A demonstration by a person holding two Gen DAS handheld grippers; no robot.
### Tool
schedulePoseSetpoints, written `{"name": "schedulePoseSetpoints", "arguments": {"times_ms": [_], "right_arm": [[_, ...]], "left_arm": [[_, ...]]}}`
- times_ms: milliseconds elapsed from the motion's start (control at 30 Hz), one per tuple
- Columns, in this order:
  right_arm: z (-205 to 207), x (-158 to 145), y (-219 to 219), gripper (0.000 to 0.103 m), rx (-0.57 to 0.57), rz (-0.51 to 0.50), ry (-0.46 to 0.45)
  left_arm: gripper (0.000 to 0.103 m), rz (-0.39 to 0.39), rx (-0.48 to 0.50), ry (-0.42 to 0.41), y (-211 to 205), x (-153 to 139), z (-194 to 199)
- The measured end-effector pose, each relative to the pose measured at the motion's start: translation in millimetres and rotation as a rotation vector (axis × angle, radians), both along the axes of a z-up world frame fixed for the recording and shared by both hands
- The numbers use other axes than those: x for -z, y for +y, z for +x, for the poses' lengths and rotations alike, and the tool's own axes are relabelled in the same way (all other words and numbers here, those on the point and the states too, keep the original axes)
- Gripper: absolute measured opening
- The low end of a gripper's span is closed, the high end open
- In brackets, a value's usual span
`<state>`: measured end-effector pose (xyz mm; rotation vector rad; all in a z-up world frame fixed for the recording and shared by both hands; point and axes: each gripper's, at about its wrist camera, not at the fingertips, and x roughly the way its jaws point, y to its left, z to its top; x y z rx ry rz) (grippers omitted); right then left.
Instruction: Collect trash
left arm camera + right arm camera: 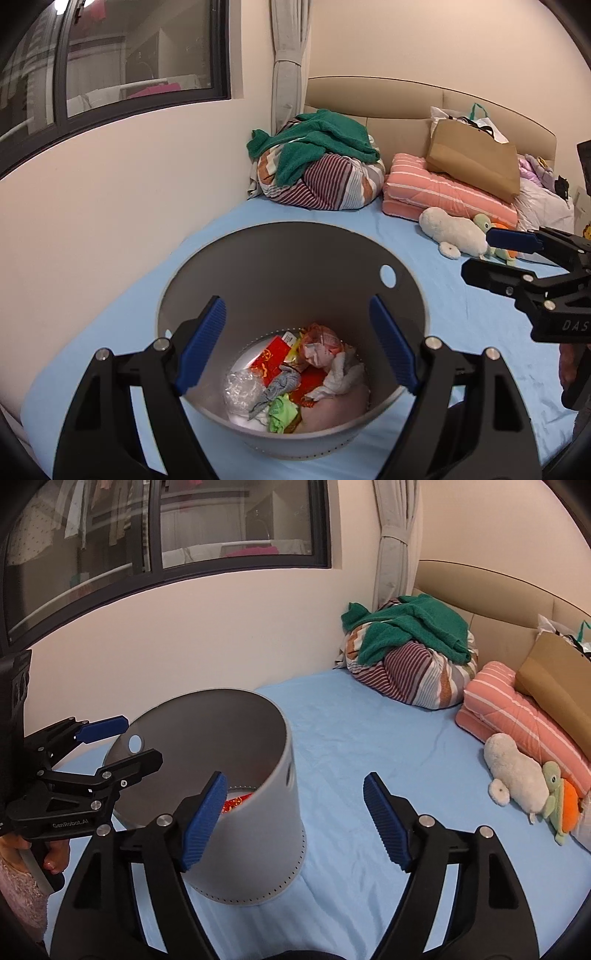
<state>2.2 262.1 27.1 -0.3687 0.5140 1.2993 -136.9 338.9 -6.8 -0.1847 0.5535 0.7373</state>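
Both grippers sit nearest the lens, empty, jaws spread wide: left gripper (297,343) at bottom centre of the left wrist view, hovering over the bin mouth; right gripper (293,821) at bottom centre of the right wrist view, just beside the bin's wall.

Blue bed sheet (369,738) fills the middle of both views. No loose trash visible on it, so judging from this, collection looks mostly or fully done. What's left is probably a check of the cluttered far end, upper right.

Grey cylindrical trash bin (280,266) stands upright on the sheet, lower centre, with a round hole in its wall. Inside, at the bottom: red packets (271,360), crumpled white tissue (341,374), clear plastic wrap (242,387), grey fabric scrap (275,389), green scrap (282,411). Roughly a single layer, lots of room above.

Brown paper bag (474,162) leans on the headboard, upper right, on a pink striped quilt (424,192). Contents poke out of its top, can't identify them.

Not trash: striped bedding bundle (325,181), white plush toy (452,230).
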Motion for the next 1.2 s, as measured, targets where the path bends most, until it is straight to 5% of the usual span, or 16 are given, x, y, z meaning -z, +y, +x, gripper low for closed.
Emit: {"name": "schedulePoseSetpoints", "arguments": {"times_ms": [600, 933, 1200], "right_arm": [[74, 45, -199, 0.088, 0.514, -0.031, 0.094], [68, 45, -338, 0.095, 0.874, -0.036, 0.009], [62, 53, -404, 0.095, 1.058, -0.03, 0.017]], "left_arm": [[0.083, -0.032, 0.34, 0.026, -123, 20, 101], [0.085, -0.048, 0.561, 0.01, -220, 19, 154], [0.087, -0.058, 0.675, 0.001, -282, 18, 179]]}}
